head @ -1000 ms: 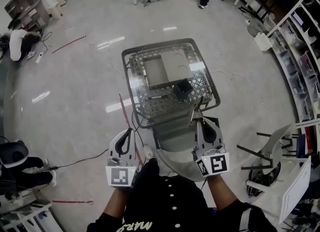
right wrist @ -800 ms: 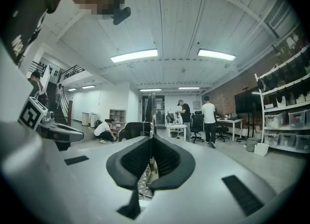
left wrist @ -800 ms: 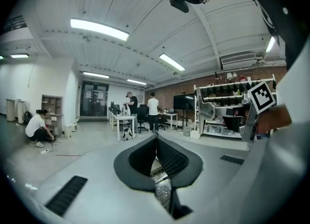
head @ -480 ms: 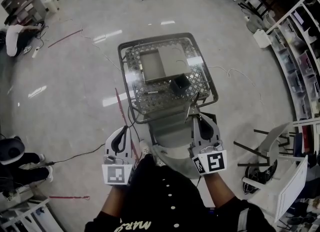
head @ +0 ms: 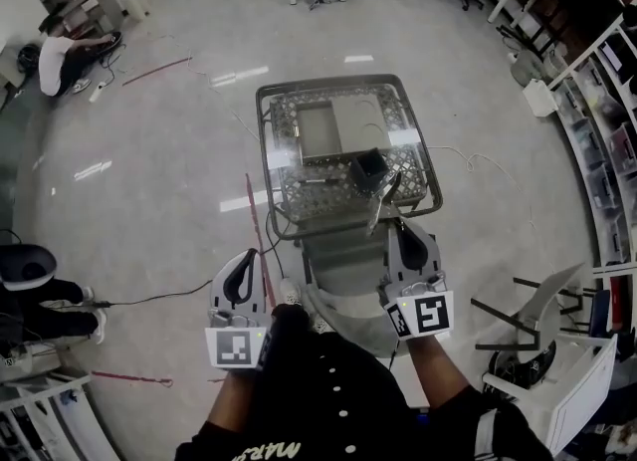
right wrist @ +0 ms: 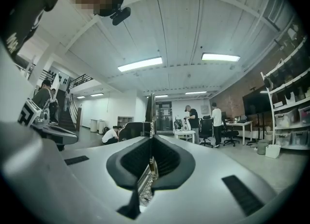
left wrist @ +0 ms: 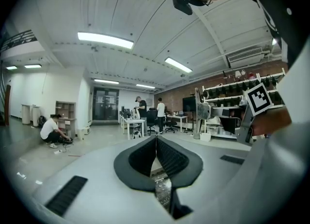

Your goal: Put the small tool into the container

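Note:
A wire-mesh cart (head: 272, 150) stands ahead of me in the head view. On its top sit a small black open container (head: 368, 167) and a flat grey tray (head: 333, 130). My right gripper (head: 395, 227) is shut on a slim metal tool (head: 383, 202), whose tip points up toward the cart's near right edge, just short of the black container. In the right gripper view the tool (right wrist: 150, 116) stands upright between the closed pads of the right gripper (right wrist: 152, 141). My left gripper (head: 256, 261) hangs left of the cart's base, and in the left gripper view it (left wrist: 156, 143) is shut on nothing.
A red cable (head: 257, 240) and a thin wire run over the glossy floor left of the cart. A person crouches far left (head: 65, 51); another sits at the left edge (head: 25, 295). Dark chair frames (head: 528, 305) and a white bin (head: 552, 389) stand on the right, with shelving beyond.
The head view has shifted a little, so the cart sits slightly right and farther up. Both grippers keep their places before my body, and the tool stays in the right one.

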`<state>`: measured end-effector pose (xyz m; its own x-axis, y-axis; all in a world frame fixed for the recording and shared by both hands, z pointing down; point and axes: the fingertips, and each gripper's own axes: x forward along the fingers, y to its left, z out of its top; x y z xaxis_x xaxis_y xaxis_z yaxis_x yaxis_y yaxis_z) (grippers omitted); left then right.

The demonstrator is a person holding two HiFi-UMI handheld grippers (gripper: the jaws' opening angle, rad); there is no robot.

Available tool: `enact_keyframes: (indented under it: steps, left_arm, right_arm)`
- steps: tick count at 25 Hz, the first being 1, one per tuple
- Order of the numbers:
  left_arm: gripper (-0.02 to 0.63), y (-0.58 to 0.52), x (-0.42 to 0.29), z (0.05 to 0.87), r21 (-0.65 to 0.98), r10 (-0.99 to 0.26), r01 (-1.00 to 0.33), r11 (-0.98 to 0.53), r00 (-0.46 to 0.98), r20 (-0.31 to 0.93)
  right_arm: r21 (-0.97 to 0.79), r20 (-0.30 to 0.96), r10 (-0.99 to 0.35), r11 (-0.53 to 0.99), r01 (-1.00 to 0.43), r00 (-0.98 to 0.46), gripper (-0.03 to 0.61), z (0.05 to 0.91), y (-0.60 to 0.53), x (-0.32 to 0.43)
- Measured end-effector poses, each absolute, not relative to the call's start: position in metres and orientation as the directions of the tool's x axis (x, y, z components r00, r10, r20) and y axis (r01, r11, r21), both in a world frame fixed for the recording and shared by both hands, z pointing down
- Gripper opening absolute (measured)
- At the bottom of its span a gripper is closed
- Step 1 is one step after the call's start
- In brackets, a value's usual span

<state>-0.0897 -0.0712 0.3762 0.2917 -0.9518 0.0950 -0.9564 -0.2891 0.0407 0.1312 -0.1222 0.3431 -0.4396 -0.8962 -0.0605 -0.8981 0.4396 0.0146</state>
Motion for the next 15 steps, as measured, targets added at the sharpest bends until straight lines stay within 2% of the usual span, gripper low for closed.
enact_keyframes:
  steps: [7, 15]
  left_arm:
    - [0.028, -0.069, -0.102, 0.376, 0.001, -0.953, -0.962, -0.272, 0.269, 0.137]
    - [0.028, -0.126, -0.110, 0.379, 0.029, -0.927, -0.933, -0.358, 0.359, 0.105]
  right_arm:
    - [0.010, -0.073, -0.895, 0.441, -0.898, -0.440, 0.017, 0.339, -0.124, 0.126]
    - [0.014, -0.060, -0.920, 0.388, -0.922, -0.388, 0.017, 0.352, -0.156, 0.112]
